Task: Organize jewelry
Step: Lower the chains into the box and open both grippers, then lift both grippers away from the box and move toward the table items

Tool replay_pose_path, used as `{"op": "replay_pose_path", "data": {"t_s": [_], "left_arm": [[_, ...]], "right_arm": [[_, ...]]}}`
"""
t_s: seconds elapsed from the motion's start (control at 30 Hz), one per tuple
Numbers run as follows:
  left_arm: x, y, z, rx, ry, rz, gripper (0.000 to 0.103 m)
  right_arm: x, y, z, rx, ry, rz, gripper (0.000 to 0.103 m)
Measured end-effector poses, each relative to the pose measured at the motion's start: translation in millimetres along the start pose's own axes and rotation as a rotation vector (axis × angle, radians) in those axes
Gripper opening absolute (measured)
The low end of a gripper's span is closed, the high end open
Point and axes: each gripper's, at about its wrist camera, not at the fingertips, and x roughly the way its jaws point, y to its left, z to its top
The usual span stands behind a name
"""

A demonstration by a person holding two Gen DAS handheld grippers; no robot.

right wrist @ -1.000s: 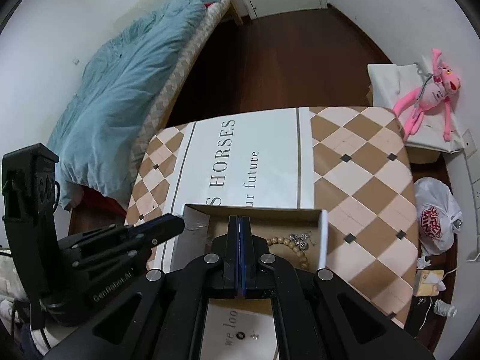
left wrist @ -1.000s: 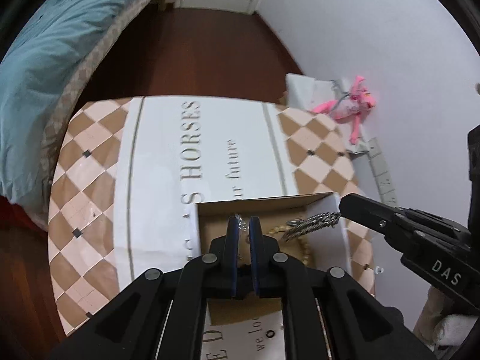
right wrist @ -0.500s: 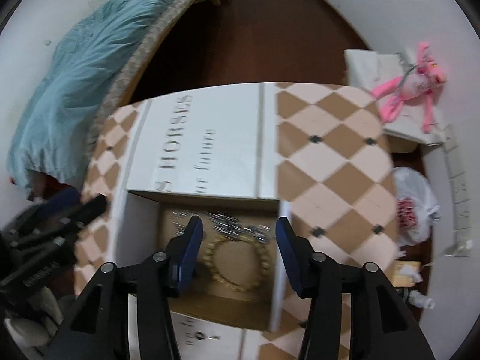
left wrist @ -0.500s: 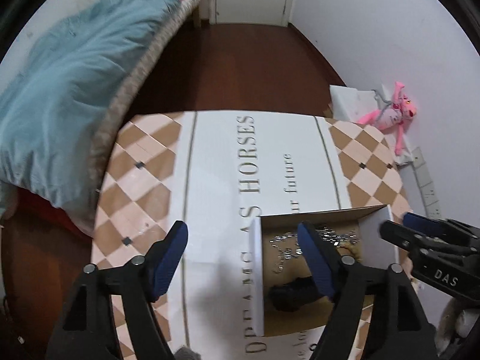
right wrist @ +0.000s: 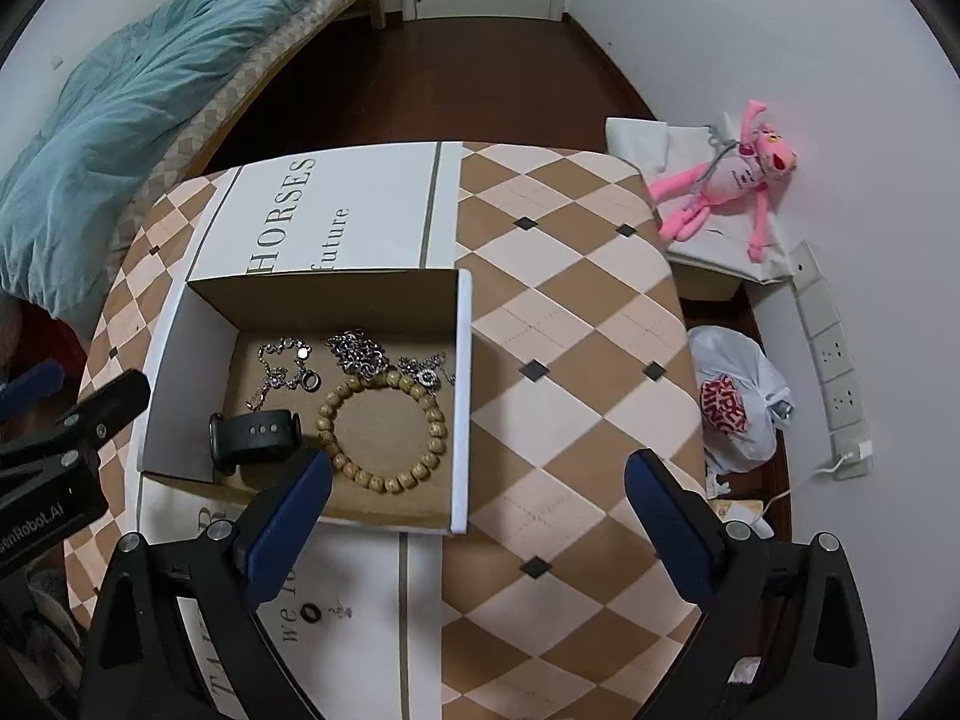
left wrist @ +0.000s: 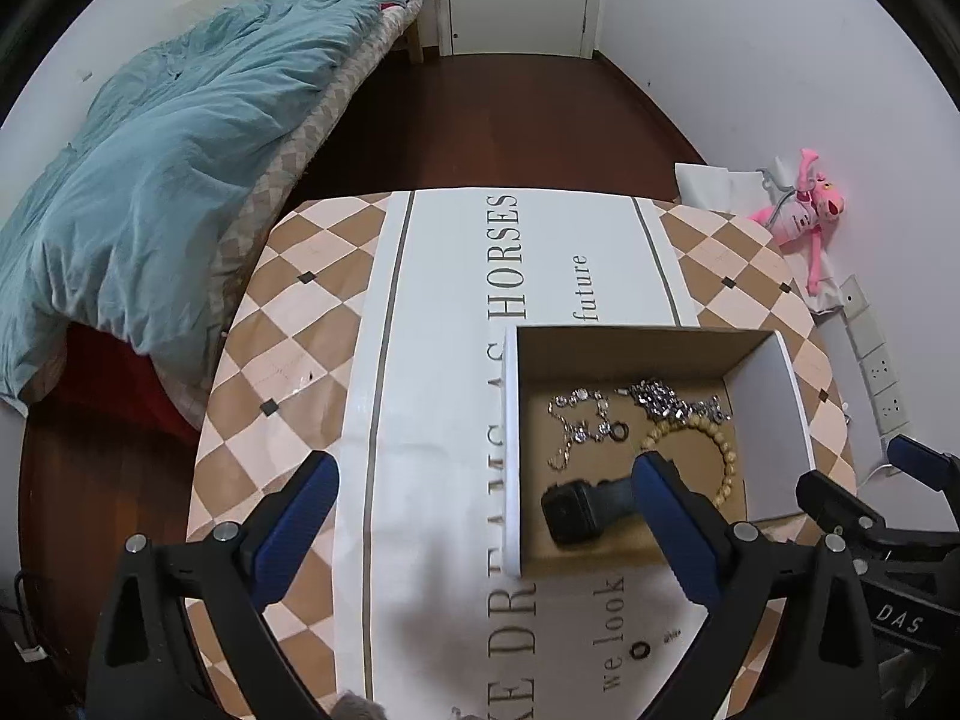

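An open white cardboard box (left wrist: 774, 420) (right wrist: 463, 360) sits on the table. Inside lie a wooden bead bracelet (right wrist: 384, 426) (left wrist: 723, 450), a thin silver chain (right wrist: 282, 369) (left wrist: 579, 423), a chunky silver chain (right wrist: 360, 354) (left wrist: 666, 399) and a black watch (right wrist: 255, 435) (left wrist: 576, 510). A small dark ring (left wrist: 638, 651) (right wrist: 309, 612) lies on the cloth in front of the box. My left gripper (left wrist: 486, 522) is open and empty, above the box's left wall. My right gripper (right wrist: 477, 516) is open and empty, above the box's near right corner.
The table (right wrist: 570, 312) has a checked cloth with a white printed strip. A bed with a blue duvet (left wrist: 150, 180) stands to the left. A pink plush toy (right wrist: 726, 180), a white plastic bag (right wrist: 735, 414) and wall sockets (right wrist: 834, 360) are on the right.
Both grippers were shut on silver chains over the box, then opened and let them fall into it. Both have since pulled back and up.
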Motion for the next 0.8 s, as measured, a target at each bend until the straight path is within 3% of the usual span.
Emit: {"op": "replay_pose_path", "data": {"t_s": [0.23, 0.57, 0.8], "left_arm": [[-30, -2, -17, -0.021, -0.044, -0.023, 0.1], [-93, -12, -31, -0.015, -0.156, -0.019, 0.1], [-127, -14, -38, -0.006, -0.213, -0.024, 0.1]], "right_arm": [[-28, -3, -15, 0.016, -0.053, -0.013, 0.1], [-96, -10, -36, 0.041, -0.198, -0.04, 0.1], [-137, -11, -47, 0.053, -0.269, -0.013, 0.1]]}}
